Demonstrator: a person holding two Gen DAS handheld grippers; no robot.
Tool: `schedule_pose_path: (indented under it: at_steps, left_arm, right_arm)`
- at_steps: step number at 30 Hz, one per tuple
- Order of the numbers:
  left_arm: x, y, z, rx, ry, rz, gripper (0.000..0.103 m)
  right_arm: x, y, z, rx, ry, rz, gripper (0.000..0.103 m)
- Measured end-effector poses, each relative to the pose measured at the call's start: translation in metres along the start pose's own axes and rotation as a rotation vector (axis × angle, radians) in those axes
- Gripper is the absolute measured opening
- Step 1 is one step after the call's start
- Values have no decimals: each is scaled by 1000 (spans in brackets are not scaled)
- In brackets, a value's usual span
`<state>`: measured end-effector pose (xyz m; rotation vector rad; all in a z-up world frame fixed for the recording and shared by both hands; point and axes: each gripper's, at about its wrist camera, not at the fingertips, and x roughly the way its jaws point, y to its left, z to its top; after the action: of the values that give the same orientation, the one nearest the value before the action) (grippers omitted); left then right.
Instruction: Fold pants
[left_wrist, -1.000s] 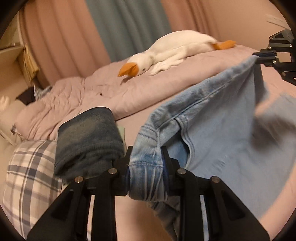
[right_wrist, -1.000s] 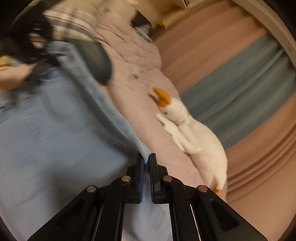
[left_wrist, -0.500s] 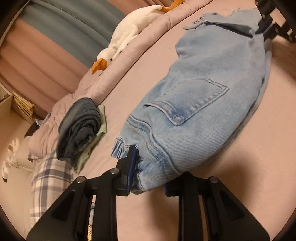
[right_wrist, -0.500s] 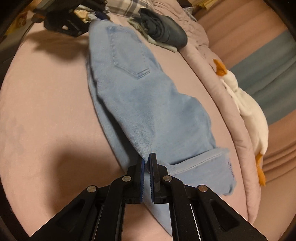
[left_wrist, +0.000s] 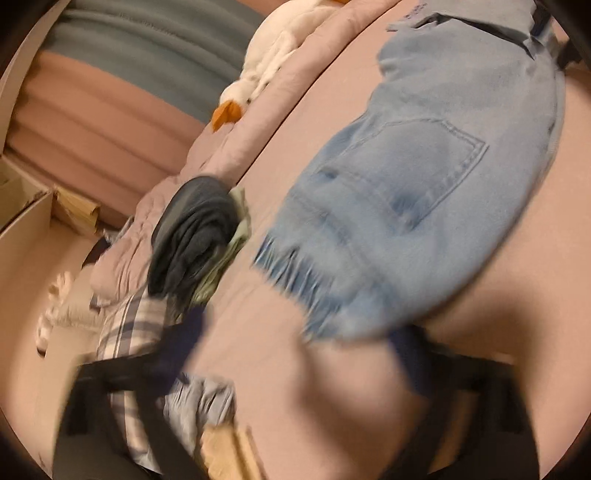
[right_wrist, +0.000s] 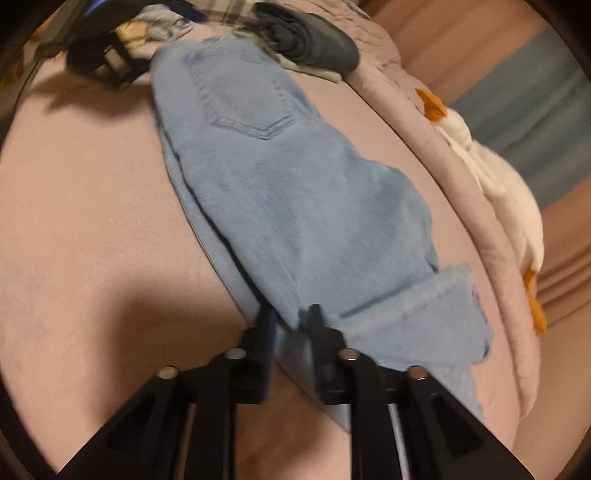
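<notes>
Both claws are letting go: left gripper (left_wrist: 295, 354) is opening wide, its jaws clear of the waistband; right gripper (right_wrist: 291, 332) is opening with denim between its jaws. Light jeans (right_wrist: 295, 206) lie folded lengthwise on the pink bed (right_wrist: 92, 221). Crosswise folds seemingly remain. Beyond the jeans sits a plush goose (right_wrist: 498, 177).

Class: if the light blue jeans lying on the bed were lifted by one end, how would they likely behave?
The light blue jeans would probably droop: they lie flat and creased on the bed. The layered denim looks thick, so likely fairly heavy. Rolling seems unlikely.
</notes>
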<state>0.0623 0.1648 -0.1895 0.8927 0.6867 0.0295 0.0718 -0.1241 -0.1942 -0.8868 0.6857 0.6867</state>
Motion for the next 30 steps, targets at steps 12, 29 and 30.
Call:
schedule_pose_path:
  at_steps: [12, 29, 30]
  left_arm:
    - [-41, 36, 42, -467, -97, -302, 102]
    - [36, -73, 169, -595, 76, -626, 82]
    - [36, -72, 169, -599, 79, -628, 82]
  right_arm:
    - [17, -209, -8, 836, 7, 79, 59]
    - [99, -265, -5, 1114, 133, -18, 2]
    - [70, -267, -18, 1162, 32, 9, 3]
